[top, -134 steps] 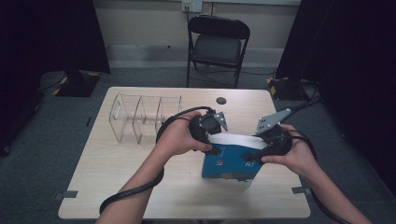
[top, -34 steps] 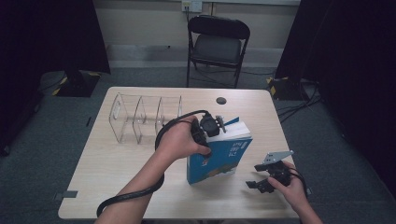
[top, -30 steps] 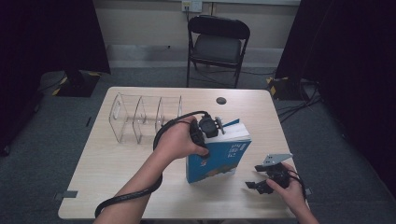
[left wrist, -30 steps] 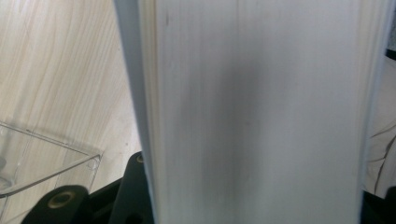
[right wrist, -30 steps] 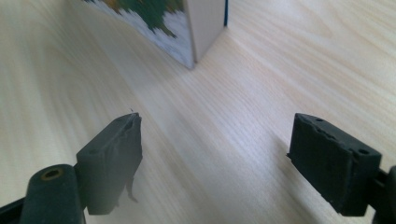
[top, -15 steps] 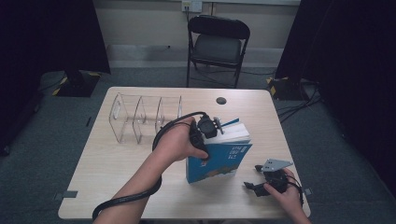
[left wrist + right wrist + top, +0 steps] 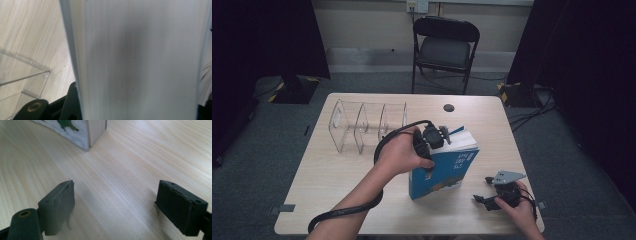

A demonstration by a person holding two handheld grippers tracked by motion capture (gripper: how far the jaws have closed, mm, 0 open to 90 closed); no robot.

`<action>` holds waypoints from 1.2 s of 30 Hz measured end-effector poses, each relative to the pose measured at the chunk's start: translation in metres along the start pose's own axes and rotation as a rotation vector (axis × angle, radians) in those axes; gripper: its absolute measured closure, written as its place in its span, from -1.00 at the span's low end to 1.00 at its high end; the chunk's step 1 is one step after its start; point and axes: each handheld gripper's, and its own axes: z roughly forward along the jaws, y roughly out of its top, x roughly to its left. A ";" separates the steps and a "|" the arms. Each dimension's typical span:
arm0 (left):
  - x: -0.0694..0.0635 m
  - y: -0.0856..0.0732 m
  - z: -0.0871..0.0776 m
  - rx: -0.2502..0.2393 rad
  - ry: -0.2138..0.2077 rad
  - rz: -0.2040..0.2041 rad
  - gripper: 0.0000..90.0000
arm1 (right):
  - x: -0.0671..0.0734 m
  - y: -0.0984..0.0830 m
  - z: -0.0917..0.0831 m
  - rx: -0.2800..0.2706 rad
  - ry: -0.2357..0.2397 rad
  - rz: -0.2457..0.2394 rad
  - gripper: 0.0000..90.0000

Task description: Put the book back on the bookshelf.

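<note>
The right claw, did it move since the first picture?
Yes. The right claw was up at the blue book then; now it sits open near the table's near right corner, apart from the book.

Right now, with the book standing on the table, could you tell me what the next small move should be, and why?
Probably swing the book left toward the clear divider rack. The left gripper clamps its top edge, the page block sitting between the fingers in the left gripper view, and the book stands upright on the table. The right gripper rests open near the table's front edge, apart from the book.
</note>
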 end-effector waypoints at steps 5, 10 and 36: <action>0.005 -0.009 -0.008 -0.015 -0.010 -0.056 0.37 | 0.000 0.000 -0.001 0.003 0.001 0.001 -0.68; 0.012 -0.019 -0.014 -0.022 -0.011 -0.115 0.37 | 0.000 -0.001 -0.001 0.002 0.000 -0.003 -0.68; 0.042 -0.077 -0.043 -0.019 0.022 -0.328 0.38 | 0.001 -0.002 -0.002 0.003 0.000 -0.001 -0.68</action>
